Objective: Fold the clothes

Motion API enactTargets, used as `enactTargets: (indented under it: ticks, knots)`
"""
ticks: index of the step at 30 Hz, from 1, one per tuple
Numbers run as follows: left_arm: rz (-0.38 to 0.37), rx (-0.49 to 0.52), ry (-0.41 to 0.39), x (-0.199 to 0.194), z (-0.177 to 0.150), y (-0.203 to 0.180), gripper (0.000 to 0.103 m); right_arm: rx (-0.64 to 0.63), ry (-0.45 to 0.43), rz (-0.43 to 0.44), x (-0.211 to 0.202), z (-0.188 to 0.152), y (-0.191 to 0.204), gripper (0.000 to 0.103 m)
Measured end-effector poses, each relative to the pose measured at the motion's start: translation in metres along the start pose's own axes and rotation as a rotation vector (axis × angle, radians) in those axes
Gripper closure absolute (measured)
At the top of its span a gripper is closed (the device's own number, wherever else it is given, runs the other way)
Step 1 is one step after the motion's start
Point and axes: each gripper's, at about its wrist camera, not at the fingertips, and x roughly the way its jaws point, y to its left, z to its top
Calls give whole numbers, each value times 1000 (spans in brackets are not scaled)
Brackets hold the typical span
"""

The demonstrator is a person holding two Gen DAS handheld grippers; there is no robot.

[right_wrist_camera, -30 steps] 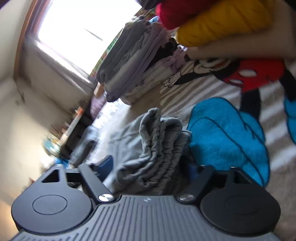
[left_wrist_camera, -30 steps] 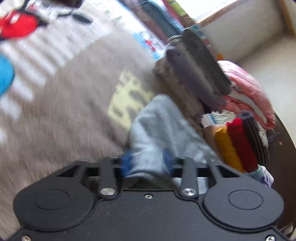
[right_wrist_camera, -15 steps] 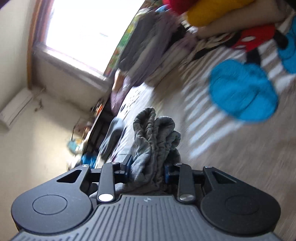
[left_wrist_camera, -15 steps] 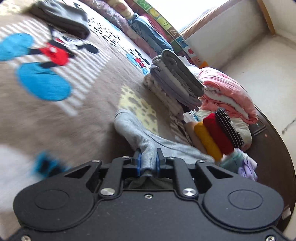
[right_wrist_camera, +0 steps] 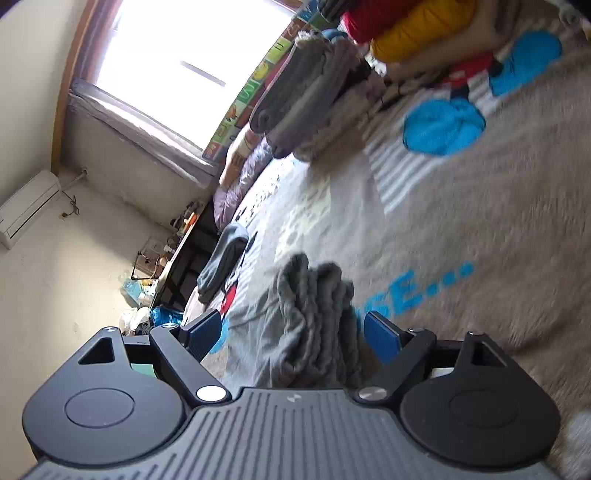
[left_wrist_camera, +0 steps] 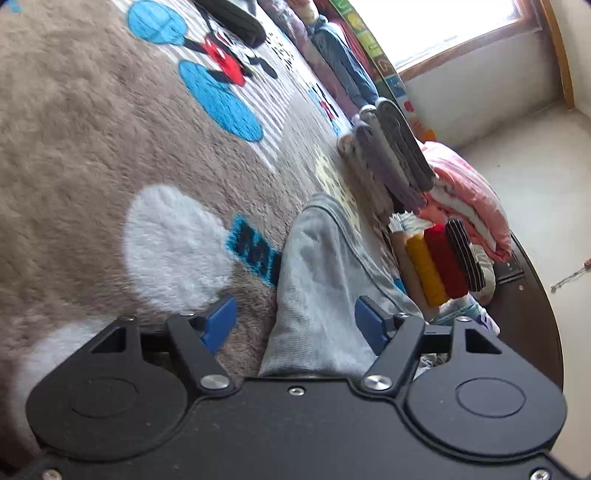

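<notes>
Both jaws stand spread, the left gripper and right gripper each straddling the grey garment without pinching it, lying on the plush blanket near the folded clothes stack

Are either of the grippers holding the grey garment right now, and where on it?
Neither. Left gripper and right gripper are both open, each straddling the grey garment.

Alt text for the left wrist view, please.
The open left gripper straddles a grey garment lying on a plush cartoon blanket. Folded clothes stacks sit beyond, near a window.
</notes>
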Motion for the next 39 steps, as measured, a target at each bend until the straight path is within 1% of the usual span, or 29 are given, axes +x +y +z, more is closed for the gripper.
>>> enactTargets:
  ticks: [2,4,9,11,12,13,14,17,18,19,20,21,22,23,24,26,27,28,30,34,39]
  knots:
    - [-8,12,5,6,3,-1,28,35,38,-1,10,-6,-2,19]
    - [-15,21,8,11,6,-1,28,78,74,-22,21,-12,-10,20]
    - [-49,41,36,26,13,-3,28,157,67,-9,31,-3,-19,20]
    - [-59,57,50,35,16,-6,29,118,105,-28,41,-1,-11,18]
    - [-61,69,57,39,17,-7,29,95,125,-38,46,0,-7,14]
    - [-62,80,62,42,18,-9,29,74,143,-45,51,0,-2,4]
    - [-64,92,66,45,18,-11,29,53,160,-52,56,1,3,0]
    - [-61,129,83,50,17,-17,30,-9,187,-82,67,0,15,2]
    - [-57,141,91,50,17,-20,33,-31,191,-94,69,0,18,8]
    - [-54,153,98,50,16,-22,38,-42,186,-108,69,-1,19,18]
    - [-52,153,106,50,16,-21,41,-33,179,-110,66,-3,16,25]
    - [-50,152,114,50,15,-21,51,-20,173,-109,62,-4,13,41]
    - [-53,142,123,51,15,-19,58,-7,166,-108,58,-6,9,49]
    - [-53,138,130,53,15,-18,61,1,156,-103,52,-8,5,53]
    - [-49,138,135,55,16,-18,69,2,148,-102,49,-11,2,59]
    - [-42,148,143,57,16,-19,74,6,127,-98,47,-14,1,60]
    - [-30,158,145,58,15,-19,81,4,121,-96,47,-16,3,61]
    - [-25,162,146,58,15,-20,85,2,115,-93,47,-17,5,63]
    - [-15,169,148,58,14,-22,86,2,109,-77,47,-20,8,66]
    - [0,197,152,56,13,-26,86,6,107,-41,45,-26,16,68]
    - [-3,204,156,54,11,-32,86,3,86,-12,42,-26,26,70]
